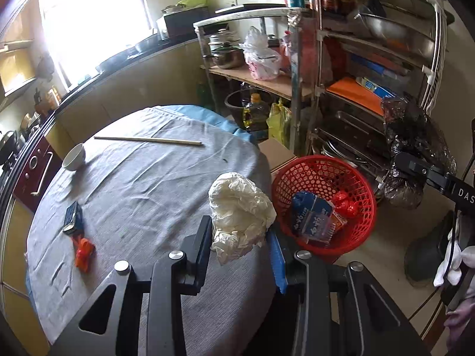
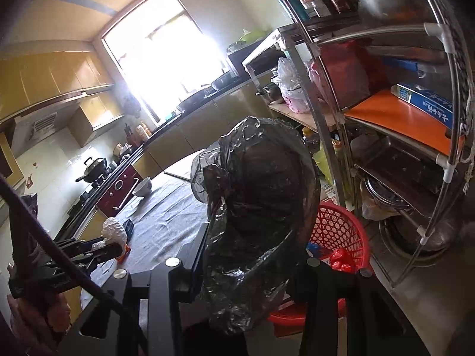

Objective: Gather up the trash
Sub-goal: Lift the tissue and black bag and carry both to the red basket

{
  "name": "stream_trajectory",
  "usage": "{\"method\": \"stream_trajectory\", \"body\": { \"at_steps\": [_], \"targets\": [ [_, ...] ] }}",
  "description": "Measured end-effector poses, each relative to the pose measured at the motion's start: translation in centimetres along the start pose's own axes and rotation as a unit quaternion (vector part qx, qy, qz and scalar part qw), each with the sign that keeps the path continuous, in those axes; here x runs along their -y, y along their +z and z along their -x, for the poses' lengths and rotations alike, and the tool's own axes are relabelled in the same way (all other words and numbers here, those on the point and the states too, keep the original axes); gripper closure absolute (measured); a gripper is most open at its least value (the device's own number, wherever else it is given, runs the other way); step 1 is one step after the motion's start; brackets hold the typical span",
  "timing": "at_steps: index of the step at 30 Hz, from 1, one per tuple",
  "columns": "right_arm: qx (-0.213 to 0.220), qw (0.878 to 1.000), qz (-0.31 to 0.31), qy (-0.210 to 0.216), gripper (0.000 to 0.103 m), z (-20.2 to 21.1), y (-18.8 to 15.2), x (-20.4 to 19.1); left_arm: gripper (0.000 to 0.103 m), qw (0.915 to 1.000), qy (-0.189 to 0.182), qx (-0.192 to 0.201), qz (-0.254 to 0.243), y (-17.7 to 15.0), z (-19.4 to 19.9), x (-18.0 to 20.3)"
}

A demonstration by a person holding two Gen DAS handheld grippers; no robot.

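Observation:
In the left wrist view my left gripper point(image 1: 239, 228) is shut on a crumpled white plastic wad point(image 1: 240, 207), held at the right edge of the grey-clothed table point(image 1: 142, 195). Just right of it, on the floor, stands a red mesh basket point(image 1: 320, 158) holding blue wrappers and a red crumpled scrap. My right gripper point(image 1: 408, 163) hovers beyond the basket, shut on a crumpled dark clear plastic bag point(image 1: 415, 136). In the right wrist view that bag point(image 2: 255, 207) fills the jaws of the right gripper point(image 2: 252, 237) and hides part of the basket point(image 2: 341, 222). The left gripper point(image 2: 109, 249) with its white wad point(image 2: 114, 230) shows at the left.
On the table lie an orange scrap point(image 1: 84, 250), a small dark box point(image 1: 72, 216), a white bowl point(image 1: 74, 157) and chopsticks point(image 1: 148, 140). A steel rack point(image 1: 371, 59) full of pans stands behind the basket. A cardboard box point(image 1: 279, 154) sits between table and rack.

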State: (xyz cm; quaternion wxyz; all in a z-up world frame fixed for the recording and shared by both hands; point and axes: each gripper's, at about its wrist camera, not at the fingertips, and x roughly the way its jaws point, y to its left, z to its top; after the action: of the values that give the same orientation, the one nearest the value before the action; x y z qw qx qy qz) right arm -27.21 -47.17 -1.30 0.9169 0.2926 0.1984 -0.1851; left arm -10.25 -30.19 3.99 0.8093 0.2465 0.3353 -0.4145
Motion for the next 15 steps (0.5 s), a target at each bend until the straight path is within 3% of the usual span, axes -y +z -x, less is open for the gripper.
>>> {"method": "stream_trajectory", "body": {
  "at_steps": [15],
  "targets": [
    [-0.011,0.999,-0.039,-0.018,0.058,-0.1,-0.2,3.9,0.065,0.9986,-0.008,-0.021,-0.049,2.3,-4.0,4.9]
  ]
}}
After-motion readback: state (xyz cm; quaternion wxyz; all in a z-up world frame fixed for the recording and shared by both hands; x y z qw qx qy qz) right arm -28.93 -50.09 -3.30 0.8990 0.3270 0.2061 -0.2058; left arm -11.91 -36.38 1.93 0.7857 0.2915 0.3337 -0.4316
